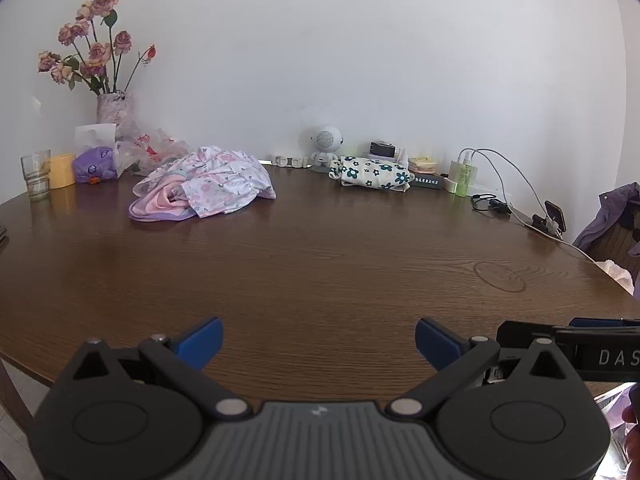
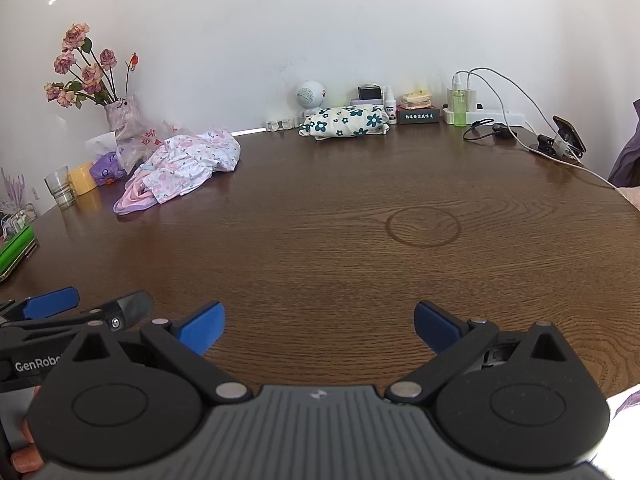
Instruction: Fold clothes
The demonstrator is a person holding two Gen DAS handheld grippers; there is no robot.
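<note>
Here we look across a round, dark wooden table (image 1: 320, 272) from two low cameras, one on each hand-held gripper. At the bottom of the left wrist view, our left gripper (image 1: 319, 340) hangs above the near edge of the table with its blue-tipped fingers spread wide and nothing between them. At the bottom of the right wrist view, our right gripper (image 2: 319, 325) sits the same way, fingers wide apart and empty.

In the upper left of both views lies a crumpled heap of clothes (image 1: 204, 184), white with pink flowers over a pink and lilac piece, resting on the table well apart from both grippers. Further right, near the white wall, lies a folded cloth with dark teal flowers (image 1: 372, 172). At the far left stand a vase of faded roses (image 1: 114, 110) and a clear drinking glass (image 1: 37, 174).
</note>
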